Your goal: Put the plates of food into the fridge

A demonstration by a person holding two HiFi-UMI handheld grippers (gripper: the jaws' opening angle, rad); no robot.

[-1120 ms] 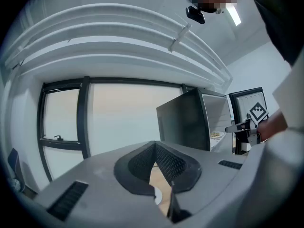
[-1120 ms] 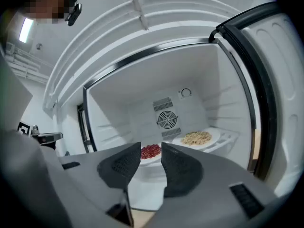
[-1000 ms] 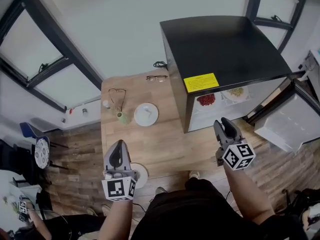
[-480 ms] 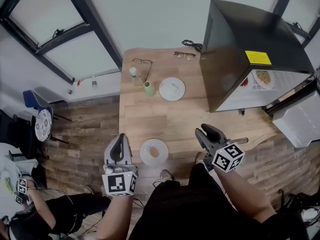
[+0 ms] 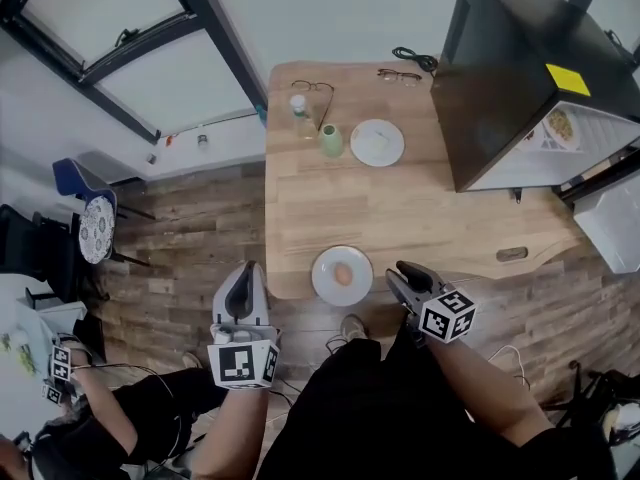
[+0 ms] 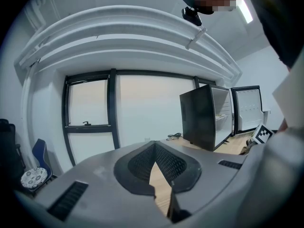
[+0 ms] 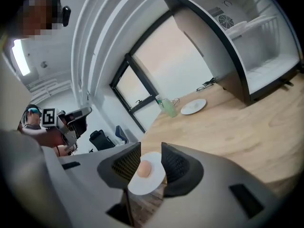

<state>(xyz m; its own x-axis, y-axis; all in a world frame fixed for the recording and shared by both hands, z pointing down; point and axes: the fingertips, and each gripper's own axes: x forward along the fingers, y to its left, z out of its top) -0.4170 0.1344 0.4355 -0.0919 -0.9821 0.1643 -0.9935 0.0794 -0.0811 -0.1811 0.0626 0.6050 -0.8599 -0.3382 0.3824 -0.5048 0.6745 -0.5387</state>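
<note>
A white plate with a round orange piece of food (image 5: 342, 275) (image 7: 147, 172) sits at the near edge of the wooden table (image 5: 400, 208). My right gripper (image 5: 398, 271) (image 7: 151, 147) is just to its right, open; the plate shows through the gap between the jaws, untouched. My left gripper (image 5: 247, 268) (image 6: 154, 144) hangs off the table's left corner, shut and empty. A second plate with pale food (image 5: 377, 142) (image 7: 193, 107) lies at the far side. The black fridge (image 5: 530, 68) (image 6: 204, 115) stands open on the right, with plates of food on its shelf (image 5: 558, 124).
A green cup (image 5: 330, 141), a small bottle (image 5: 299, 108) and two pairs of glasses (image 5: 312, 88) lie near the far plate. A small dark object (image 5: 511, 254) rests by the table's right edge. A blue chair (image 5: 75, 178) and another person (image 5: 60, 408) are at the left.
The view has drawn back from the fridge to the table's near end. Both grippers came back and down; the right one has swung left to the orange-food plate, its jaws still open.
</note>
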